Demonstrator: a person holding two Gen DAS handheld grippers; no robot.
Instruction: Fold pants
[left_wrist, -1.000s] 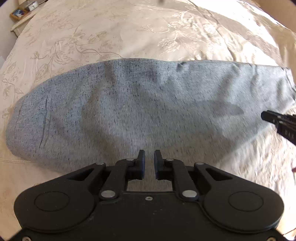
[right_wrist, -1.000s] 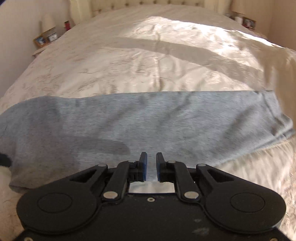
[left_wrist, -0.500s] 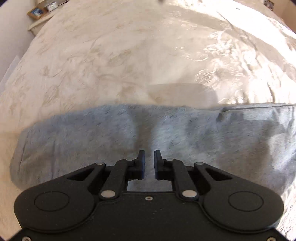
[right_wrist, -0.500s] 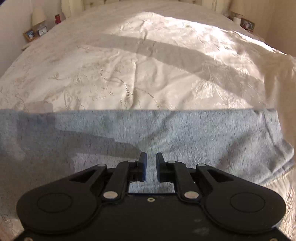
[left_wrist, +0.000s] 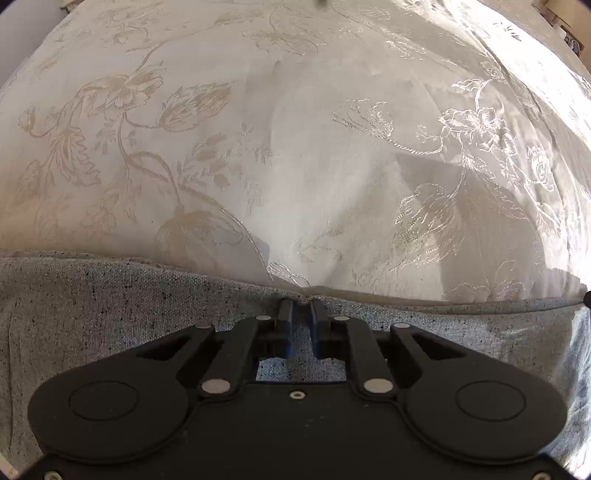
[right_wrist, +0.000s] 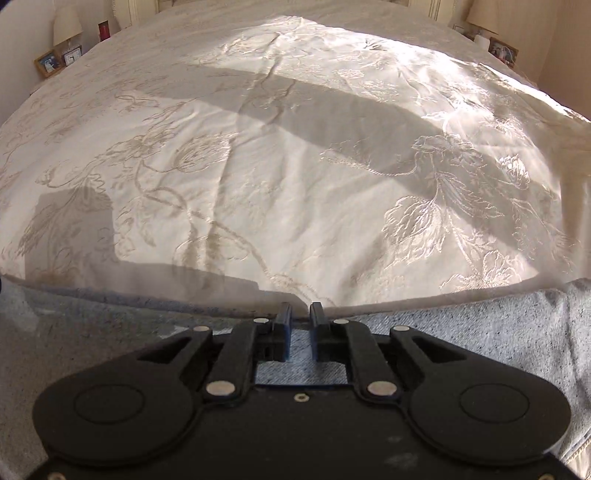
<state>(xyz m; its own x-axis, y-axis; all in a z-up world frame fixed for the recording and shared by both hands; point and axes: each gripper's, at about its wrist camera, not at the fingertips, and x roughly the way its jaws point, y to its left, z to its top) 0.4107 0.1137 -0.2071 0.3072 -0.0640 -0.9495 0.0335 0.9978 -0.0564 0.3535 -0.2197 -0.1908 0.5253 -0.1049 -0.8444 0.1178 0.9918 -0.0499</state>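
Left wrist view: the left claw (left_wrist: 300, 303) points steeply down at the far edge of the pants (left_wrist: 110, 314), which lie flat on the bed (left_wrist: 295, 147). The jaws stand a narrow gap apart and are opening; the grey cloth shows between and below them, but the pads do not visibly press on it. The pants run as a long band across the view, left to right, so their long axis lies crosswise to the claw's fingers (the far hem sits right at the fingertips).

Right wrist view: the right claw (right_wrist: 300, 307) stands over the same far edge of the pants (right_wrist: 480, 332), further along the band. Its jaws are closing, with a slim gap left; the cloth edge lies at the tips, yet no firm pinch is visible.

Judgement: each claw is equally near its own stretch of the edge, and the coming grasp depends on both tips meeting that hem line squarely.
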